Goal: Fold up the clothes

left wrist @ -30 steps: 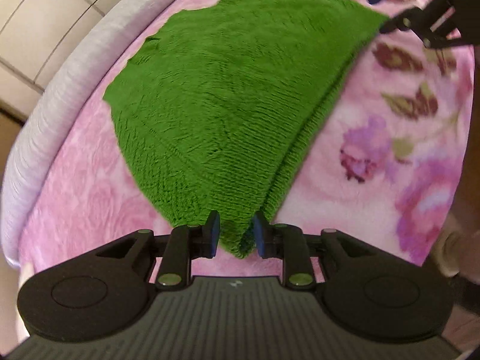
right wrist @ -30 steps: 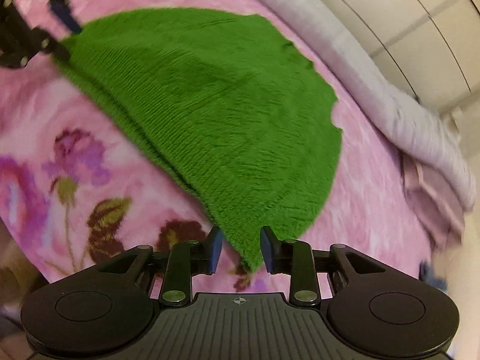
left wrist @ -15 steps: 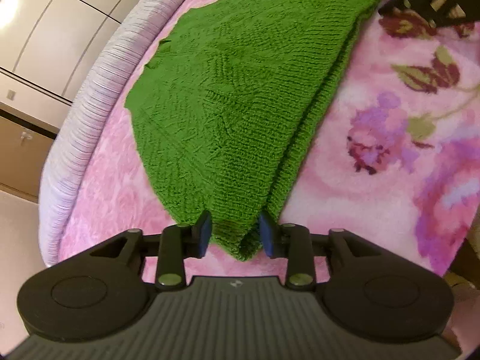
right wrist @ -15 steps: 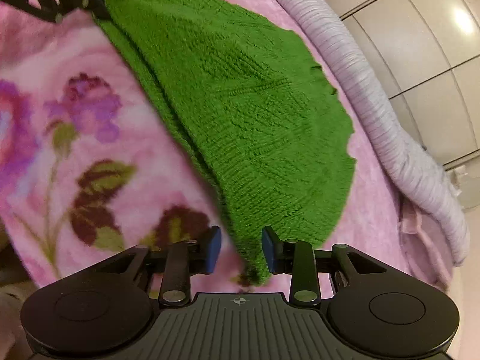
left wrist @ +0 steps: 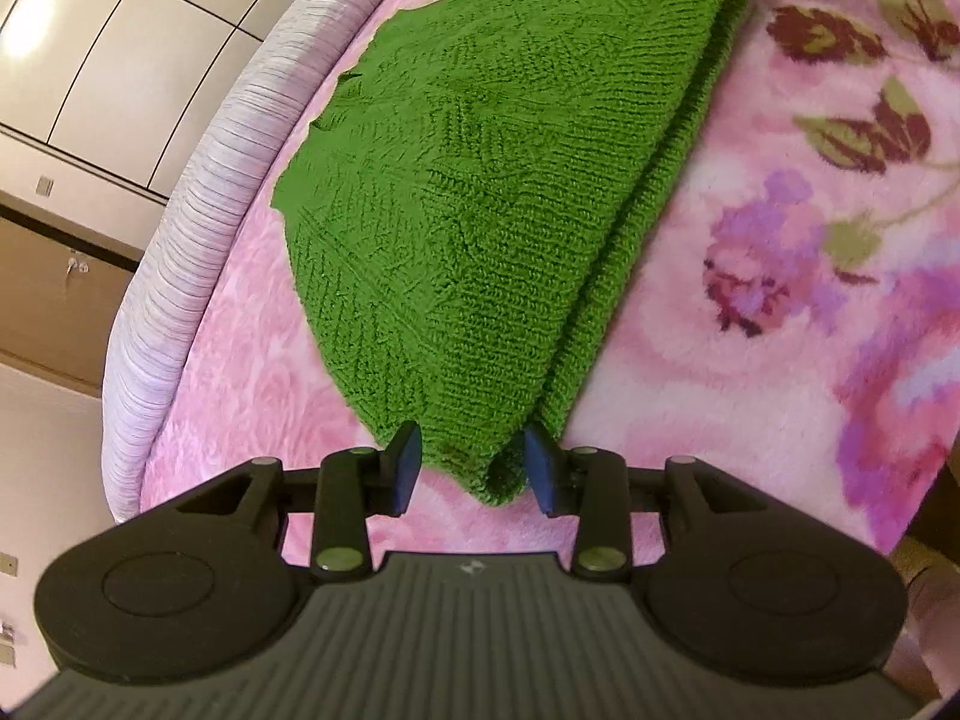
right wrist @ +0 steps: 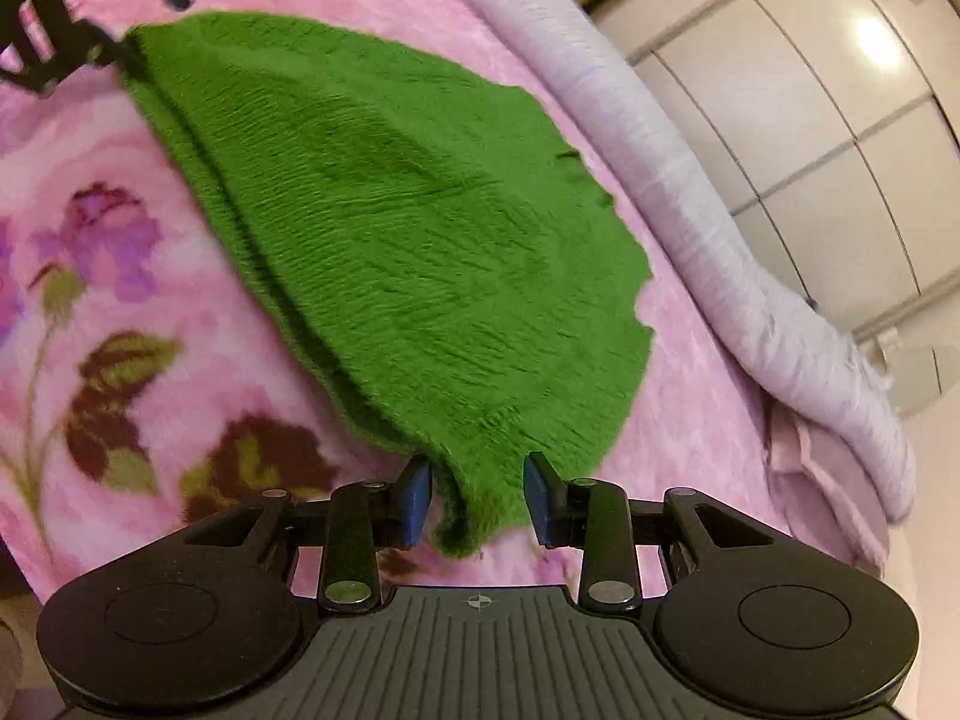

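A green knitted garment [left wrist: 510, 210], folded double, lies flat on a pink flowered blanket [left wrist: 750, 360]. Its near corner in the left wrist view rests between the blue pads of my left gripper [left wrist: 474, 468]. The jaws stand apart and do not pinch it. My right gripper [right wrist: 478, 498] is at the opposite corner of the same garment [right wrist: 408, 252]. Its pads are also apart, with a gap on each side of the knit. The left gripper [right wrist: 141, 18] shows far off at the top left of the right wrist view.
A rolled lilac quilt [left wrist: 198, 228] [right wrist: 690, 180] runs along the far side of the bed. Beyond it are white wardrobe doors [right wrist: 810, 90]. A pale pink folded cloth [right wrist: 828, 480] lies at the bed's right end. The blanket's edge drops off near both grippers.
My left jaws have spread wider and let go of the garment's corner. Both grippers have dipped, and the garment has settled flat on the blanket. The right jaws keep the same gap.
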The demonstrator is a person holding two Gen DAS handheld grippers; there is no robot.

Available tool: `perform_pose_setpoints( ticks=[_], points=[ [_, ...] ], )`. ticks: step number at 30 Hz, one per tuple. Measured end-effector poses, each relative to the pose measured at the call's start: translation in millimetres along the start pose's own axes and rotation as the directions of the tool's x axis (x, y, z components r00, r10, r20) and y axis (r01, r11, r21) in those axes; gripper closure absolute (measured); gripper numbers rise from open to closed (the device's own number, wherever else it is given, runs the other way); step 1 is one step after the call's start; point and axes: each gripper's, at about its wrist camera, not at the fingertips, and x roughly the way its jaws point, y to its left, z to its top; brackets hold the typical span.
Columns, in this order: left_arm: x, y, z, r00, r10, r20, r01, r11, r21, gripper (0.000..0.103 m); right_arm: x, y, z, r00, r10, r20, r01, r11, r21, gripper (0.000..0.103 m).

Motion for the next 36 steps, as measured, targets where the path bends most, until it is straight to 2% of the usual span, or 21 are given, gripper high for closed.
perform_pose_setpoints(
  ticks=[3, 4, 5, 6, 7, 9, 12, 13, 16, 18, 19, 21, 23, 25, 28, 29, 30, 31, 33, 35, 36],
  points=[
    [5, -1, 1, 1.000, 0.007, 0.008, -0.007, 1.000, -0.004, 0.069, 13, 0, 2, 1.000, 0.002, 0.000, -0.002, 1.000, -0.012, 0.071],
    [5, 0, 1, 1.000, -0.003, 0.017, 0.003, 1.000, 0.000, 0.071, 16, -1, 2, 1.000, 0.004, 0.005, -0.004, 1.000, -0.010, 0.077],
    [5, 1, 0, 1.000, -0.012, 0.026, 0.012, 1.000, 0.004, 0.076, 16, -5, 3, 1.000, 0.020, 0.014, -0.020, 1.000, 0.001, 0.089],
    [6, 2, 0, 0.999, -0.022, 0.035, 0.022, 1.000, 0.008, 0.094, 13, -9, 2, 0.999, 0.024, 0.025, -0.025, 1.000, 0.016, 0.098],
    [2, 6, -1, 0.998, -0.024, 0.058, 0.025, 1.000, -0.009, 0.099, 9, -14, 2, 0.999, 0.022, 0.037, -0.023, 0.999, 0.031, 0.098],
    [-7, 18, -2, 0.992, -0.017, 0.122, 0.024, 0.998, -0.058, 0.099, 0, -24, -1, 0.999, 0.008, 0.052, -0.012, 0.998, 0.067, 0.099],
    [-27, 39, -6, 0.974, -0.008, 0.228, 0.040, 0.990, -0.136, 0.100, -18, -36, -11, 0.998, -0.033, 0.048, 0.027, 0.994, 0.110, 0.099],
    [-31, 41, -8, 0.969, -0.018, 0.245, 0.051, 0.990, -0.129, 0.101, -21, -35, -14, 0.999, -0.031, 0.039, 0.027, 0.994, 0.106, 0.099],
    [-28, 24, -14, 0.969, -0.107, 0.223, 0.110, 0.994, -0.001, 0.101, -8, -20, -22, 0.999, 0.019, -0.049, -0.018, 1.000, 0.026, 0.099],
    [-26, 10, -14, 0.966, -0.132, 0.223, 0.117, 0.990, 0.076, 0.101, 5, -9, -22, 0.994, 0.028, -0.103, -0.033, 0.999, -0.041, 0.099],
    [-26, 8, -13, 0.965, -0.131, 0.229, 0.117, 0.990, 0.077, 0.101, 5, -9, -19, 0.994, 0.022, -0.105, -0.026, 0.999, -0.035, 0.099],
    [-26, 14, -11, 0.965, -0.121, 0.231, 0.119, 0.993, 0.021, 0.101, 1, -14, -11, 0.996, 0.003, -0.093, -0.003, 1.000, 0.004, 0.099],
    [-21, 18, -10, 0.973, -0.112, 0.202, 0.121, 0.992, -0.034, 0.100, 0, -16, -7, 0.995, -0.002, -0.101, 0.005, 1.000, 0.023, 0.098],
    [-15, 11, -9, 0.980, -0.098, 0.173, 0.100, 0.995, -0.005, 0.094, 5, -10, -8, 0.992, 0.000, -0.128, -0.002, 1.000, -0.015, 0.096],
    [-4, -1, -9, 0.986, -0.060, 0.159, 0.051, 0.997, 0.060, 0.089, 4, 0, -8, 0.996, -0.034, -0.084, 0.025, 0.994, -0.108, 0.096],
    [0, -4, -8, 0.986, -0.052, 0.156, 0.041, 0.996, 0.077, 0.089, 3, 2, -6, 0.997, -0.044, -0.062, 0.035, 0.991, -0.127, 0.095],
    [3, -4, -6, 0.986, -0.060, 0.155, 0.049, 0.996, 0.077, 0.093, 1, 0, -5, 0.998, -0.038, -0.039, 0.033, 0.992, -0.125, 0.095],
    [4, 0, -4, 0.983, -0.081, 0.162, 0.071, 0.995, 0.065, 0.099, -1, -3, -5, 0.999, -0.028, -0.016, 0.026, 0.993, -0.119, 0.095],
    [-4, 19, -1, 0.972, -0.093, 0.216, 0.099, 0.995, -0.017, 0.099, -10, -24, -4, 1.000, 0.000, 0.028, 0.000, 1.000, 0.000, 0.098],
    [-23, 53, 2, 0.957, -0.060, 0.284, 0.106, 0.983, -0.151, 0.100, -19, -52, -4, 0.999, -0.019, 0.051, 0.011, 0.989, 0.148, 0.099],
    [-31, 68, 4, 0.951, -0.039, 0.307, 0.107, 0.972, -0.209, 0.100, -23, -62, -3, 0.997, -0.047, 0.062, 0.035, 0.983, 0.182, 0.099]
  ],
)
